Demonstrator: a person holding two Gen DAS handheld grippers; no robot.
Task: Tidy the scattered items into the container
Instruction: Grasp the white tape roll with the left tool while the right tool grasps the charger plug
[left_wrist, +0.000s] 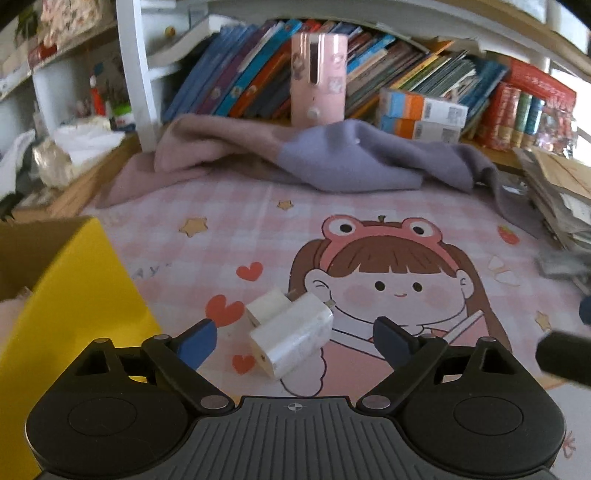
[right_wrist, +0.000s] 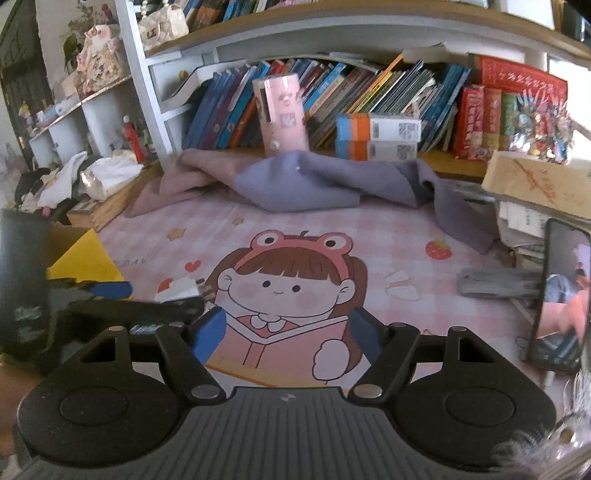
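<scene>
Two white plug chargers (left_wrist: 291, 330) lie side by side on the pink cartoon mat (left_wrist: 258, 221), between the blue fingers of my left gripper (left_wrist: 295, 339), which is open around them. A yellow cardboard box (left_wrist: 70, 295) stands at the left, open at the top. In the right wrist view the chargers (right_wrist: 181, 290) peek out behind the left gripper's body, and the box corner (right_wrist: 86, 260) shows at the left. My right gripper (right_wrist: 286, 332) is open and empty above the mat's girl drawing.
A pink and purple cloth (left_wrist: 314, 158) lies bunched at the back of the mat. Behind it stand a pink cylinder (left_wrist: 318, 79), boxes and a row of books. Stacked papers (right_wrist: 532, 184), a phone (right_wrist: 561, 295) and a grey flat object (right_wrist: 498, 282) are at the right.
</scene>
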